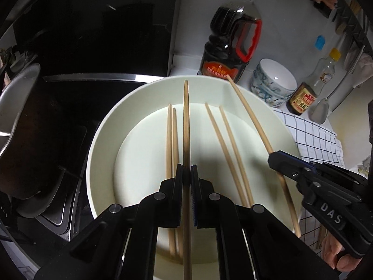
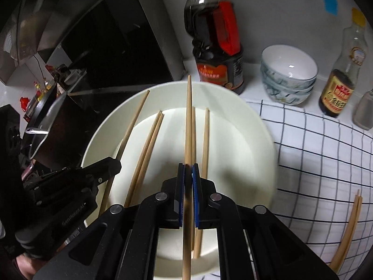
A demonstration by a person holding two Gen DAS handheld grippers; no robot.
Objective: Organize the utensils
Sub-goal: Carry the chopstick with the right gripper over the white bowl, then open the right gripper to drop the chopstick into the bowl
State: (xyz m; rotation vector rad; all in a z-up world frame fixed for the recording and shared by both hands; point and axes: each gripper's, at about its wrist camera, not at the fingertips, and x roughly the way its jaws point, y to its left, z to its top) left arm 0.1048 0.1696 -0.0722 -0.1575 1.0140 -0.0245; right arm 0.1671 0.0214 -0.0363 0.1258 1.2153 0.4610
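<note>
Chopsticks [image 1: 186, 126]: slender, pale, wooden

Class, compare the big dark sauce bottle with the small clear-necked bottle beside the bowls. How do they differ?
The big dark sauce bottle has a red cap and a red handle; the small bottle has a yellow cap and no handle. The big one is broad; the small one is slim. Both stand upright and hold dark liquid.
</note>
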